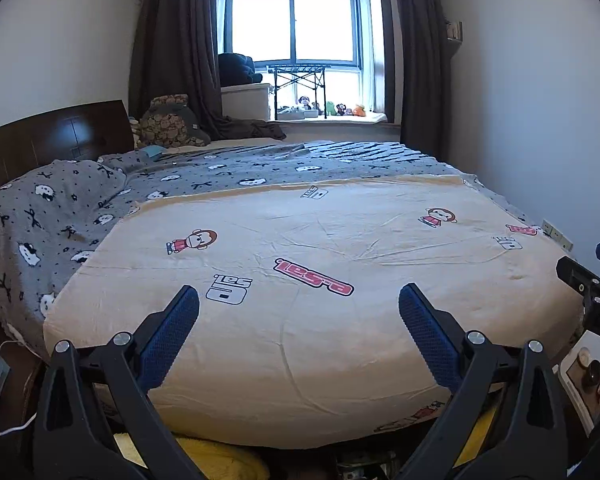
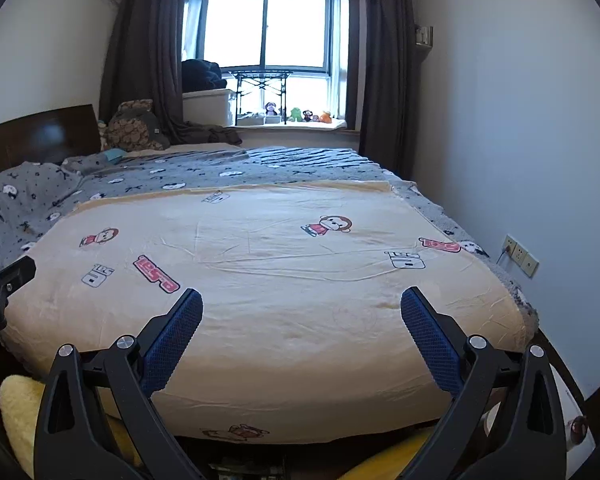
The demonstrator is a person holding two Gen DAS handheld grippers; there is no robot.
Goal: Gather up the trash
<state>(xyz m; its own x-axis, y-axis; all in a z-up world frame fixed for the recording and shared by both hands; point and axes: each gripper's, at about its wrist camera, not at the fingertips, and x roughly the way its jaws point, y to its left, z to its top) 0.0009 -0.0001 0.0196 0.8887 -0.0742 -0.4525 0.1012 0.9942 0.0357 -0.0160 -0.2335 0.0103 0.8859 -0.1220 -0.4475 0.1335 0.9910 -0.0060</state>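
Across the middle of my frame lies a cream cartoon-monkey blanket (image 1: 320, 300) over a grey patterned bedspread (image 1: 80, 216), with a dark wooden headboard (image 1: 52, 136) at left and dark brown curtains (image 1: 172, 48) flanking the bright window (image 1: 294, 24) at top centre.

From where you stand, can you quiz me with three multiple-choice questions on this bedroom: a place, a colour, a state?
1. Where do the small plush toys sit?
A. on the windowsill
B. on the pillow
C. on the floor

2. What colour are the curtains?
A. white
B. dark brown
C. yellow

3. How are both claws?
A. shut on trash
B. open, empty
C. shut, empty

Answers:
1 A, they line the sill under the window.
2 B, dark drapes hang at both sides.
3 B, the left claw and right claw each show the cream blanket between spread fingers.
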